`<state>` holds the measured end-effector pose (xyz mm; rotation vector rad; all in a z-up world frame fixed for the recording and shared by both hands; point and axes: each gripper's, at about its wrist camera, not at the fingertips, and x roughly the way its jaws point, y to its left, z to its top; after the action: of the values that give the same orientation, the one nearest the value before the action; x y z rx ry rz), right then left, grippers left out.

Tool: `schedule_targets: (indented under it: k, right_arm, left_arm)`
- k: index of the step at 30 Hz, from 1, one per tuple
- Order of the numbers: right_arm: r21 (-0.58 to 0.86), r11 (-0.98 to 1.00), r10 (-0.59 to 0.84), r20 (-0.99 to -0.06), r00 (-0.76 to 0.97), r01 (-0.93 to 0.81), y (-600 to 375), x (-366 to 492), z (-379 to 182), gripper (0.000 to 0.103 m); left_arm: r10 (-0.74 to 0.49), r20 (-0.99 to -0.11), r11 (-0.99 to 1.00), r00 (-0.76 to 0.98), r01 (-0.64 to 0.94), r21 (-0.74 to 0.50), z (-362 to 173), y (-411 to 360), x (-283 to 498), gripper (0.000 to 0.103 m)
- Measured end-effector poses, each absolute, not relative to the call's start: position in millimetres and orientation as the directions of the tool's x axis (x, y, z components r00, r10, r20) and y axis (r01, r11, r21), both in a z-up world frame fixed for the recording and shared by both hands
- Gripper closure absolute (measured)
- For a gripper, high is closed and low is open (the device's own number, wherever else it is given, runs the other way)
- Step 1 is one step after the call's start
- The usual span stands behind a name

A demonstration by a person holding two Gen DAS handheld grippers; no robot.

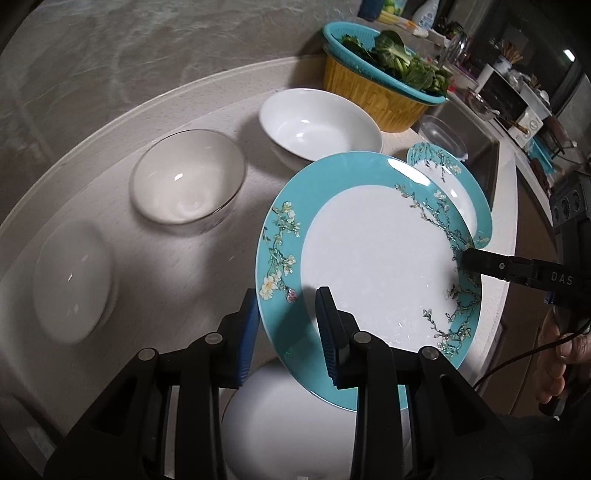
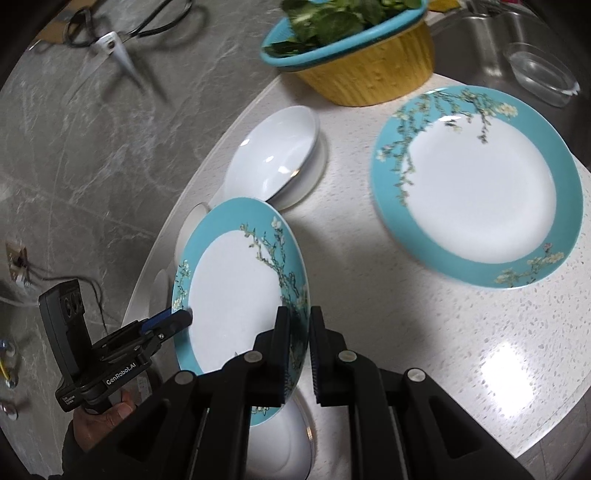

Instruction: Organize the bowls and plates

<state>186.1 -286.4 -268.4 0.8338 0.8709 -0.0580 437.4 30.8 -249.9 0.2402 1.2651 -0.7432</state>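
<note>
A teal-rimmed plate with blossom branches [image 1: 373,258] [image 2: 236,291] hangs tilted above the counter, held at opposite edges. My left gripper [image 1: 290,332] [image 2: 177,319] is shut on its near-left rim. My right gripper [image 2: 300,350] [image 1: 467,260] is shut on the opposite rim. A second matching plate [image 1: 458,184] [image 2: 480,192] lies flat on the counter. A wide white bowl [image 1: 317,125] [image 2: 273,151], a glass bowl [image 1: 188,177] and a small white bowl [image 1: 70,280] stand in a row. Another white bowl [image 1: 288,417] [image 2: 284,443] sits under the held plate.
A yellow basket with a teal strainer of greens [image 1: 376,92] [image 2: 354,55] stands at the back of the white speckled counter [image 2: 424,332]. Beyond it are a steel sink [image 2: 480,26] and a clear container [image 2: 539,74]. The counter's curved edge drops to a grey marble floor [image 2: 74,147].
</note>
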Motion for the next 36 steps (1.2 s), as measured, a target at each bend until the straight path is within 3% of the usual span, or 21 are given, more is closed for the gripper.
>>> schedule_targets:
  k: [20, 36]
  right_arm:
    - [0.565, 0.782, 0.368, -0.758, 0.538, 0.261, -197.5, 184.3, -297.7, 0.090]
    - [0.447, 0.853, 0.271, -0.820, 0.504, 0.268, -178.3, 168.7, -324.8, 0.088]
  left_arm:
    - [-0.306, -0.947, 0.834, 0.093, 0.506, -0.220, -278.4, 155.3, 337.9, 0.075]
    - [-0.260, -0.959, 0.820, 0.114, 0.551, -0.156, -313.8, 150.9, 316.7, 0.075]
